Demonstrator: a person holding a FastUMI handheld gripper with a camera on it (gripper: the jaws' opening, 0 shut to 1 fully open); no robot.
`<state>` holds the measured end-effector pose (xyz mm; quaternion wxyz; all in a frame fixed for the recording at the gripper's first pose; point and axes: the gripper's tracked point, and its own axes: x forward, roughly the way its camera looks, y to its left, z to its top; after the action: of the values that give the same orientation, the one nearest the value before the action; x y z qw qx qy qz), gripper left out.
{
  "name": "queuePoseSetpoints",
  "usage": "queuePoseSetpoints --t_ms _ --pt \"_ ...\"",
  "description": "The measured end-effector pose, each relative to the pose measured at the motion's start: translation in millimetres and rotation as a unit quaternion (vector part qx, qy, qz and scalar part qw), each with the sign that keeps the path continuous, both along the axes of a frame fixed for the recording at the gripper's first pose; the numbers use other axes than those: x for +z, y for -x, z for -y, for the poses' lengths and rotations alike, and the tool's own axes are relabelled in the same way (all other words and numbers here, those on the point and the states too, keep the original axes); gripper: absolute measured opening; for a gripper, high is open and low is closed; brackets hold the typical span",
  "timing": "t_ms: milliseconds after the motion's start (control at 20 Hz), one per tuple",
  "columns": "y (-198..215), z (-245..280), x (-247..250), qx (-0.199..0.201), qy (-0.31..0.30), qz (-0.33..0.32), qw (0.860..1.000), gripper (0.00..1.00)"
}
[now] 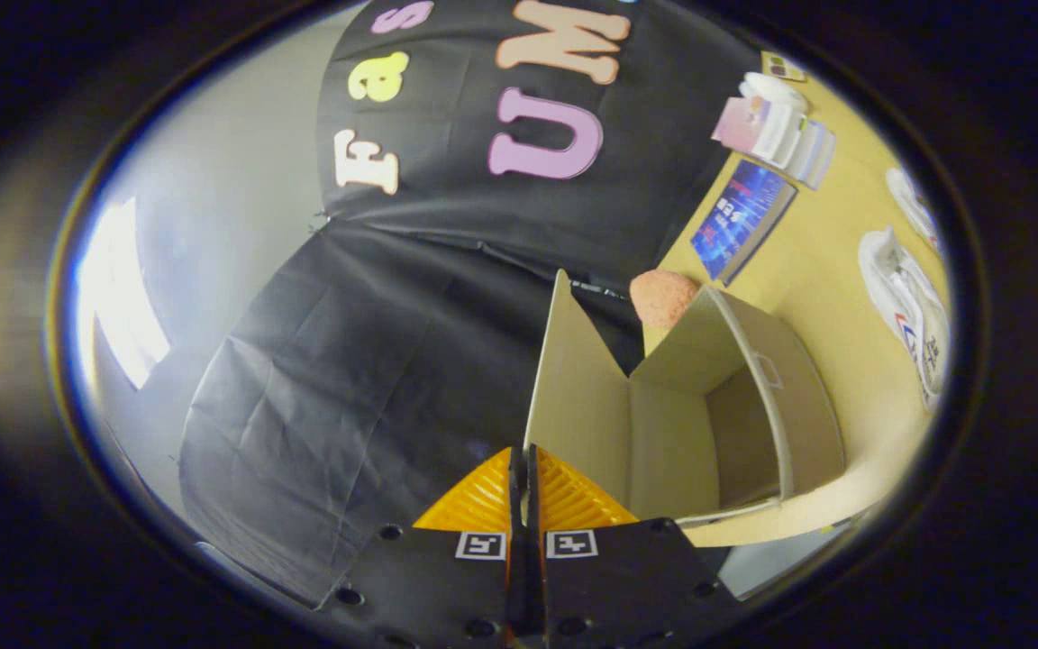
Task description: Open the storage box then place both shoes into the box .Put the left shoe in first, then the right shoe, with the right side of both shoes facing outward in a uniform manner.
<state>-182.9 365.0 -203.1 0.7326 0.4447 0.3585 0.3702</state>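
Note:
The beige storage box (798, 388) stands on the yellow table (825, 261) just ahead of my fingers, tilted in this rolled view. Its inside shows bare walls and nothing in it. The lid (573, 379) is swung up and stands clear of the box mouth. My gripper (523, 473) is shut on the lid's near edge, which runs in between the two fingertips. Beyond the box, a white shoe (911, 315) with red and blue marks lies on the table. A second white shoe (914, 203) lies farther off past it.
A pinkish-orange ball (663, 297) sits right behind the box. A blue book (744, 221) lies flat past it, and a stack of books (780, 131) lies farther back. Black cloth walls close off the space behind the table.

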Motion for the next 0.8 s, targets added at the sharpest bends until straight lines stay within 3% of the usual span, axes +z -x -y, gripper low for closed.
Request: queuePoseSetpoints --t_ms 500,800 --pt "42.9 -122.7 11.3 0.124 0.03 0.047 0.991 0.02" --pt "56.6 -146.8 -0.8 0.144 0.029 0.019 0.989 0.03"
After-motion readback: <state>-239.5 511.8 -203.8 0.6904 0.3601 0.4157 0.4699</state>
